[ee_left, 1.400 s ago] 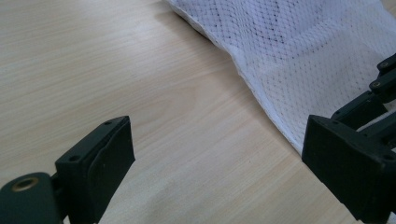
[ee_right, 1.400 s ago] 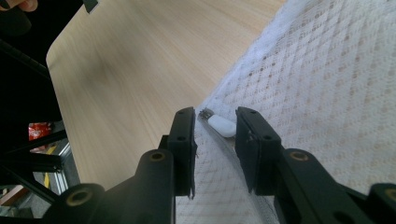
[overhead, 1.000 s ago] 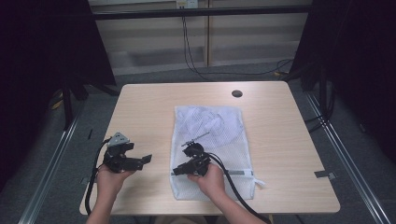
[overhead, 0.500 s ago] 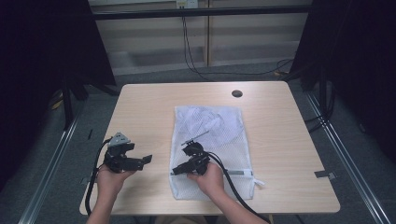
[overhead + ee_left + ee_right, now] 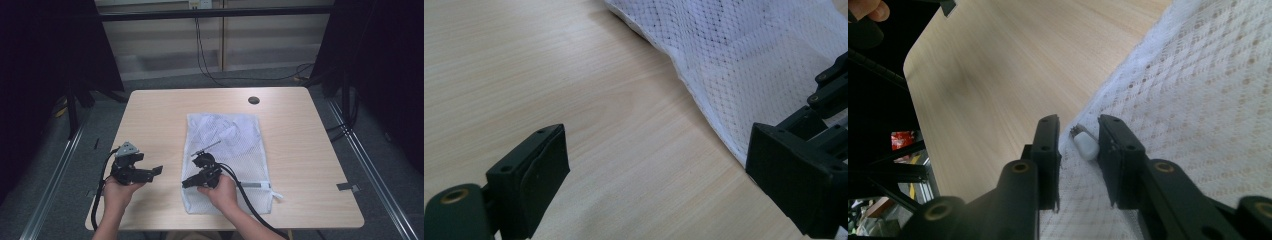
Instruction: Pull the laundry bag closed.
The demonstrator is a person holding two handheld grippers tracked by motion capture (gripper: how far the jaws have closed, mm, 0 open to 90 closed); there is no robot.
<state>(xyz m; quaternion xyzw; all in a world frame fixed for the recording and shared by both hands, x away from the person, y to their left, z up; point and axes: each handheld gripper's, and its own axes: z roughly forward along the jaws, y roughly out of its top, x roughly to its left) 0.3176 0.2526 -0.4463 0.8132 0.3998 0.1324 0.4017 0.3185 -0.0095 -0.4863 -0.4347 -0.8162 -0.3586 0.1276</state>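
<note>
A white mesh laundry bag point(image 5: 230, 145) lies flat in the middle of the wooden table point(image 5: 310, 165). My right gripper point(image 5: 192, 175) hovers low over its near left corner. In the right gripper view the jaws point(image 5: 1079, 125) have just been closing around a small white zipper pull point(image 5: 1084, 145) on the bag's edge point(image 5: 1208, 100). The pull lies between them, with a sliver of gap on the left side. My left gripper point(image 5: 150, 167) is held left of the bag, over bare wood. Its jaws point(image 5: 659, 170) stand wide open and empty, and the bag's edge point(image 5: 744, 60) lies ahead of them.
A black round grommet point(image 5: 253, 100) sits near the table's far edge. A grey tape piece point(image 5: 347, 186) is stuck at the right front edge. The right gripper's cable point(image 5: 250, 205) trails across the bag's near end. Dark curtains and floor rails flank the table.
The right gripper's jaws have narrowed slightly around the zipper pull. Both hands and the bag have stayed where they were.
</note>
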